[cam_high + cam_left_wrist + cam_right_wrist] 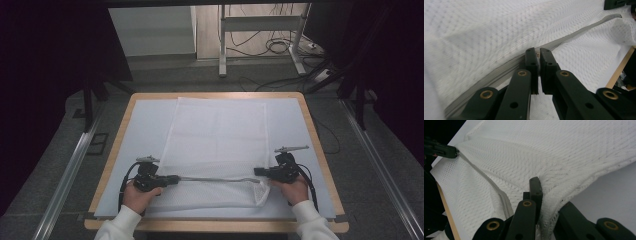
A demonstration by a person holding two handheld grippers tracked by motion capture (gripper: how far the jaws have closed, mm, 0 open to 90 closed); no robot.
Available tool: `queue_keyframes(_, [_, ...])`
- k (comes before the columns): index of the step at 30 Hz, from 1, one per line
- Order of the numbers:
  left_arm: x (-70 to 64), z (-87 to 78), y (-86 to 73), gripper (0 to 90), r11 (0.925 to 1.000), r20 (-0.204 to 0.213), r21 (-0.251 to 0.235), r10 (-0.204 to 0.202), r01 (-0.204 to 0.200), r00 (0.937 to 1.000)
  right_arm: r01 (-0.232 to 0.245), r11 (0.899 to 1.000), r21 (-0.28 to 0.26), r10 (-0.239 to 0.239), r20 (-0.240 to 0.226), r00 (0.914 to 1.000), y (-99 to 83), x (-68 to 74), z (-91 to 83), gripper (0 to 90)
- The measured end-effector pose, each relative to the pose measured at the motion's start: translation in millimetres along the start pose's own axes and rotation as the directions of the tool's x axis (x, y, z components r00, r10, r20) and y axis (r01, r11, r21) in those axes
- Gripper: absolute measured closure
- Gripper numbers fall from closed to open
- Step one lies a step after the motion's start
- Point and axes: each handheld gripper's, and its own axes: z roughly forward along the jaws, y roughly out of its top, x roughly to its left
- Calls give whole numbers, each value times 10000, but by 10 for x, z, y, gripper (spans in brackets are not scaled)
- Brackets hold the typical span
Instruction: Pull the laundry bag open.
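Observation:
A white mesh bag (215, 135) lies flat on the table, with a grey zipper (212, 179) running across its near end. My left gripper (175, 178) sits at the zipper's left end. In the left gripper view its jaws (539, 53) are pressed together on the zipper (574, 33), with a small metal piece between the tips. My right gripper (256, 171) is at the zipper's right end. In the right gripper view it (541, 192) is shut on a fold of mesh (564, 165); one jaw is covered by the fabric. The zipper (486, 180) hangs lifted and taut between both grippers.
A pale mat (145, 125) covers the wooden table (113, 150); its near edge runs just behind my hands. Beyond the table stand a metal desk frame (222, 45) and floor cables (280, 47). Floor rails (70, 170) run along both sides.

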Motion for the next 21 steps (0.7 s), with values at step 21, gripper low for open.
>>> queue_keyframes(21, [136, -173, -75, 872, 9993, -272, -296, -241, 233, 9993, -6, 10000, 28, 6, 62, 10000, -10, 1, 4, 886])
